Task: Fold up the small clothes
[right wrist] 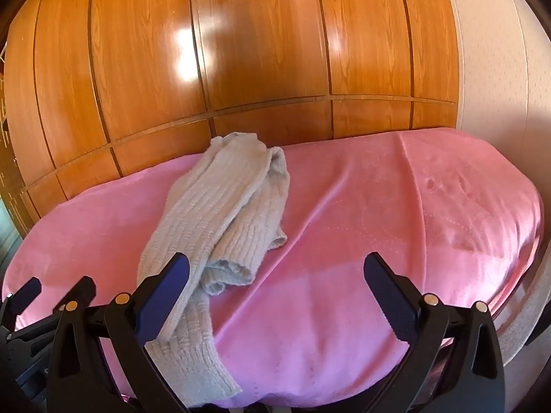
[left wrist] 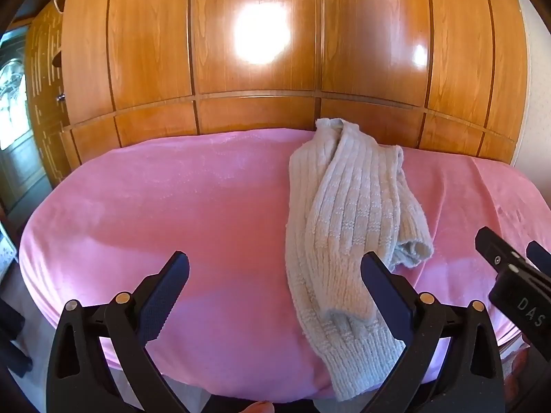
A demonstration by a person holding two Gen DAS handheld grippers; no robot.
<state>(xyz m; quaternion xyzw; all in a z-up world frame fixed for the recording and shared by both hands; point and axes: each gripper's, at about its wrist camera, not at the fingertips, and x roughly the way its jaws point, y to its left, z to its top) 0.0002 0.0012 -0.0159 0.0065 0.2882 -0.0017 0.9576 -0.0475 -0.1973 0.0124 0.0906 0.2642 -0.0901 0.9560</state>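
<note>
Wood: glossy panelled wardrobe (left wrist: 258,51) fills the background, strong glare spots, no role in the task.
Bed: pink fleece blanket (left wrist: 172,199) over it, mostly flat, a shallow crease on the right half in the right wrist view.
Garment: pale grey ribbed knit piece (left wrist: 341,213), lying on the blanket right of centre in the left view, left of centre in the right view (right wrist: 220,206). Runs from the far edge by the wardrobe to the near edge, one end hanging just over the near edge. Looks loosely doubled, a second layer lapped over with an open cuff end mid-length. Cannot tell whether it's one item or a pair.
Left gripper (left wrist: 275,275): jaws wide apart, holding nothing, right finger (left wrist: 382,292) in front of the knit's near part; contact unclear.
Right gripper (right wrist: 275,275): jaws wide apart, empty, left finger (right wrist: 165,296) in front of the knit, contact unclear.
Stage: my read, fold not started or only rough.
Risk 1: pinching one layer only, loose lapped layer slides off and the fold skews.
Risk 2: jaws grab fleece with the knit, blanket lifts.
Risk 3: overhanging end drags the piece off the near edge when pulled.
Risk 4: grippers sit near each other, could collide on a shared grab.
</note>
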